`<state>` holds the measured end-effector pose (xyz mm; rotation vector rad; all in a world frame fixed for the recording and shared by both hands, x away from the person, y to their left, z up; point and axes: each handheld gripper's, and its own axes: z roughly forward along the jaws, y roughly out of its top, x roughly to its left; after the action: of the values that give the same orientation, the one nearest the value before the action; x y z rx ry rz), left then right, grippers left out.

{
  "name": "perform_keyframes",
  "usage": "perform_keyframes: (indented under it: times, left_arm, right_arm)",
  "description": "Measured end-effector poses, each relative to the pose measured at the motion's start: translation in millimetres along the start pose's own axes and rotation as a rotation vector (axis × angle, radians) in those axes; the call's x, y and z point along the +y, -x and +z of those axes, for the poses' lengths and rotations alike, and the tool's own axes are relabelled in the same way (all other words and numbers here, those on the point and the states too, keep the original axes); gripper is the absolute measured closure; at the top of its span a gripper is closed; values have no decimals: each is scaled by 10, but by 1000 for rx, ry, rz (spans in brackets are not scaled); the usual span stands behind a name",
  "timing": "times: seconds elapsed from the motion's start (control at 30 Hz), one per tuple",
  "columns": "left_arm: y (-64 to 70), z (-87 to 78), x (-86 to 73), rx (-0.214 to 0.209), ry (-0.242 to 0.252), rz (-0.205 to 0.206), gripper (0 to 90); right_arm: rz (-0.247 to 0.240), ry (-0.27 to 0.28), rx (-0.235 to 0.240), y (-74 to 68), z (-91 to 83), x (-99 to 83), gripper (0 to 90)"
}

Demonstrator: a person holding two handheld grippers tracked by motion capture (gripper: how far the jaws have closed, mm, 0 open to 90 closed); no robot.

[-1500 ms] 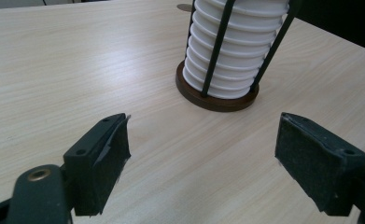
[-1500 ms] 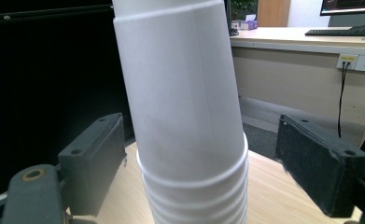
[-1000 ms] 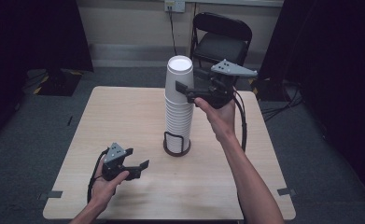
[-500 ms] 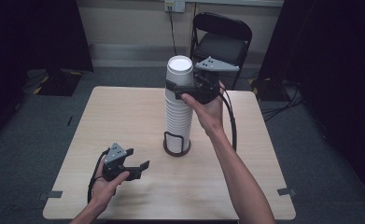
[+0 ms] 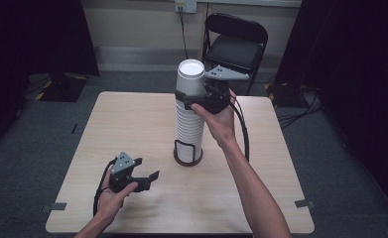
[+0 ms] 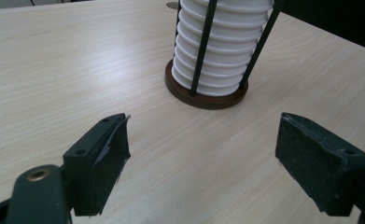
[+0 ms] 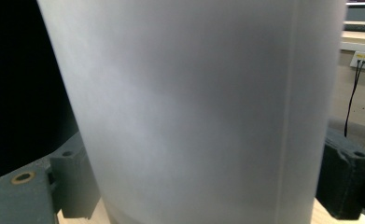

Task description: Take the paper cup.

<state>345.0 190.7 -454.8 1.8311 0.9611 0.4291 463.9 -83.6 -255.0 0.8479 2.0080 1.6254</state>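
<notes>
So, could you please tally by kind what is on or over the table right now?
Stack of white paper cups: 1
Dark round cup holder: 1
Left tongs: 1
Right tongs: 1
Total: 4

The left gripper (image 5: 149,179) rests low near the table's front left corner, jaws wide apart, held by the left hand (image 5: 113,196). The right arm reaches forward and up, its right gripper (image 5: 187,99) raised, jaws spread.
</notes>
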Motion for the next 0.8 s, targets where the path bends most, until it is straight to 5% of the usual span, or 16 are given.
perform_keyframes:
  times: [0.8]
  left_arm:
    - [1,1,-5,-2,-7,0,174]
  right_arm:
    - [-20,1,-24,-15,9,-35,126]
